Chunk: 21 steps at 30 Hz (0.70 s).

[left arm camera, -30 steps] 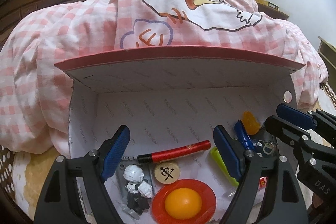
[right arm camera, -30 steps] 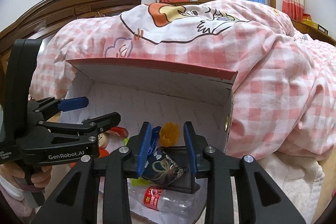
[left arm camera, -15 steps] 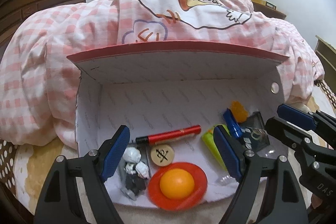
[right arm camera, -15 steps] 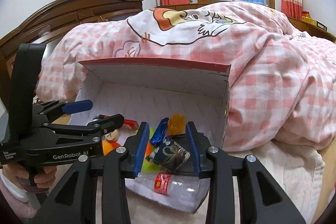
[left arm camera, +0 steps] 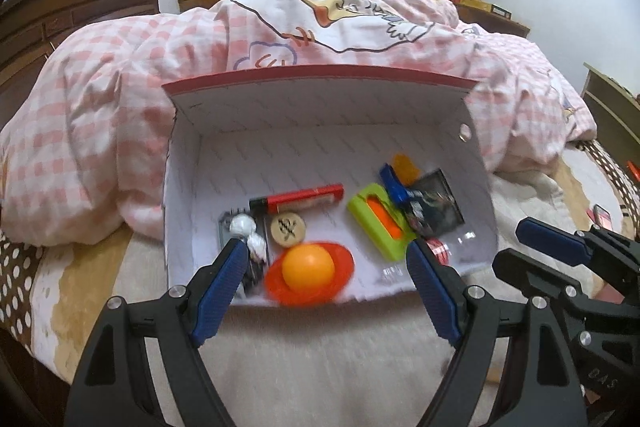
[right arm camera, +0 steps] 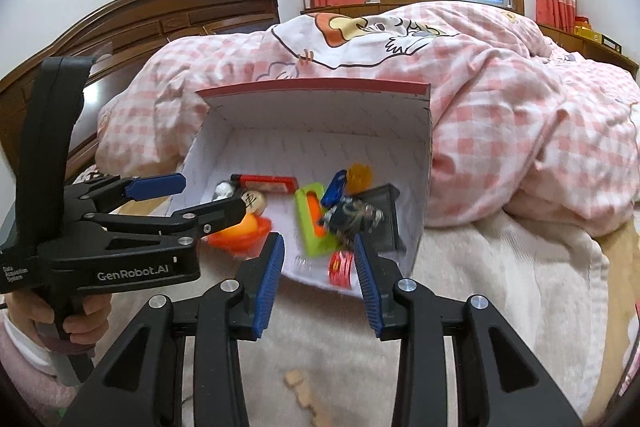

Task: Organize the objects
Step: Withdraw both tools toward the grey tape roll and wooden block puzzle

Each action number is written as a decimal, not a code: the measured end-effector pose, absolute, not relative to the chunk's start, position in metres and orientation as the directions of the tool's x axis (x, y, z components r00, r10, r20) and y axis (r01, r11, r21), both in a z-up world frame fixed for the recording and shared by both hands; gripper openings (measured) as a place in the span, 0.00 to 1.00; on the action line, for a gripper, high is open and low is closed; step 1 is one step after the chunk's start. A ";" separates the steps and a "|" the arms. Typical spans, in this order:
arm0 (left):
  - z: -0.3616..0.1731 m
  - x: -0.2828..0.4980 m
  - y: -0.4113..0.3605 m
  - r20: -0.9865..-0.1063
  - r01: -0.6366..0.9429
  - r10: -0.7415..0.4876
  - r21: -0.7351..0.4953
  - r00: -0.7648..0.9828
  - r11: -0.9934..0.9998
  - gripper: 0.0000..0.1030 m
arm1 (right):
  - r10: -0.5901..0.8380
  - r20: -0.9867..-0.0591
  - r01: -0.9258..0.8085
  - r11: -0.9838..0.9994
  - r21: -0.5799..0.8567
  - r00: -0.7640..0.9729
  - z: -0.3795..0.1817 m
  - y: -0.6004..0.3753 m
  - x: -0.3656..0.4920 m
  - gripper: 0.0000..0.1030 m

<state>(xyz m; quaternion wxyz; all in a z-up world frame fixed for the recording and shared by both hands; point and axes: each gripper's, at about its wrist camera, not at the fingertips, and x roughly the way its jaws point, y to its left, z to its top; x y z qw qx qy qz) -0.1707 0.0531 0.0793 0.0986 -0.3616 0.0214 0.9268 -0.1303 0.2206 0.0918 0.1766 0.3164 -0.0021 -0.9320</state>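
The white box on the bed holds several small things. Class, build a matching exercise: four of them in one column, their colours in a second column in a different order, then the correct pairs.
Things in the white box:
1. ball
2. marker pen
3. round game piece
4. rectangular case with a slot

Colours:
A. lime green
B. tan with a black character
C. orange
D. red with a black cap

Pairs: 1-C, 2-D, 3-B, 4-A. The ball sits in a red dish near the front edge.
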 end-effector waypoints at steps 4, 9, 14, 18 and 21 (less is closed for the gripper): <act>0.078 -0.143 0.051 -0.672 -0.211 0.183 -0.040 -0.718 -0.977 0.81 | -0.327 -0.594 0.322 -0.939 0.119 -0.735 0.089 0.225 -0.109 0.36; 0.065 -0.112 0.053 -0.693 -0.246 0.202 -0.037 -0.692 -0.968 0.81 | -0.312 -0.620 0.304 -0.945 0.123 -0.720 0.073 0.231 -0.081 0.36; 0.045 -0.081 0.057 -0.728 -0.282 0.221 -0.040 -0.649 -0.959 0.81 | -0.298 -0.645 0.284 -0.950 0.129 -0.703 0.056 0.240 -0.064 0.36; 0.026 -0.058 0.061 -0.759 -0.331 0.253 -0.052 -0.600 -0.942 0.81 | -0.293 -0.655 0.262 -0.954 0.147 -0.697 0.046 0.249 -0.056 0.36; 0.014 -0.045 0.068 -0.775 -0.373 0.270 -0.047 -0.572 -0.927 0.81 | -0.287 -0.661 0.247 -0.956 0.155 -0.694 0.039 0.254 -0.051 0.36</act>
